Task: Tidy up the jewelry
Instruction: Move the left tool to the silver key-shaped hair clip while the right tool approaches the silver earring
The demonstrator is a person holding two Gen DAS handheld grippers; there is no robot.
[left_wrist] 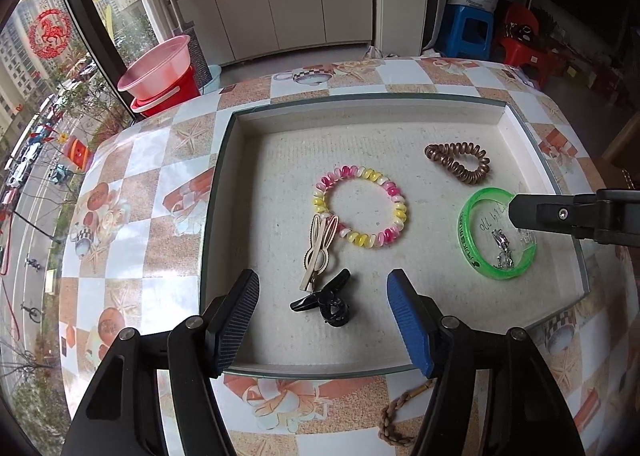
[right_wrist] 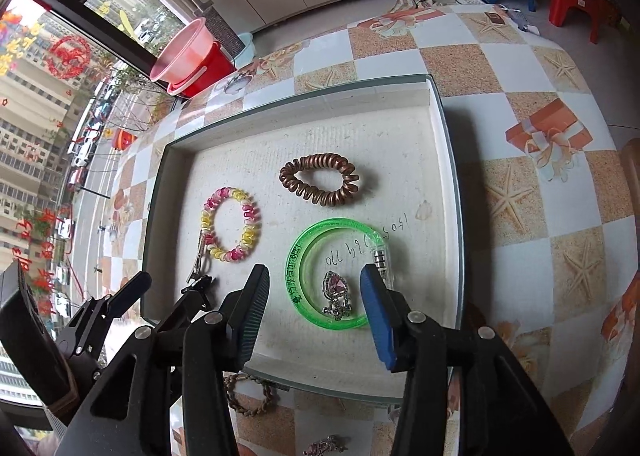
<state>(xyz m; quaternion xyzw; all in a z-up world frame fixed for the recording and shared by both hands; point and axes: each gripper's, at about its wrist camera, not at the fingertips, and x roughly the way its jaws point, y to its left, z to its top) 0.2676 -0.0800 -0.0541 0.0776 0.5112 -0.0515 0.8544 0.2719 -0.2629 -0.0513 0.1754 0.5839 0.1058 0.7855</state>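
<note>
Grippers: left gripper (left_wrist: 322, 306) and right gripper (right_wrist: 314, 306) both released, holding nothing
Shallow white tray (left_wrist: 360, 106): small black plastic claw clip (left_wrist: 326, 300), translucent green plastic bangle (right_wrist: 298, 256) ringing possibly a silver brooch (right_wrist: 336, 294)

Background items, room beyond table

Pink basin (left_wrist: 156, 66) nested in red bucket (left_wrist: 182, 90); blue stool (left_wrist: 468, 30); red stool (left_wrist: 524, 44); white cabinets (left_wrist: 280, 8).

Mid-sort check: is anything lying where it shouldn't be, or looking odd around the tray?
Two things. A braided brown bracelet lies on the tablecloth just outside the tray's near rim, not in the tray. And a silver-pink charm sits inside the green bangle rather than by itself. Nothing looks damaged.
</note>
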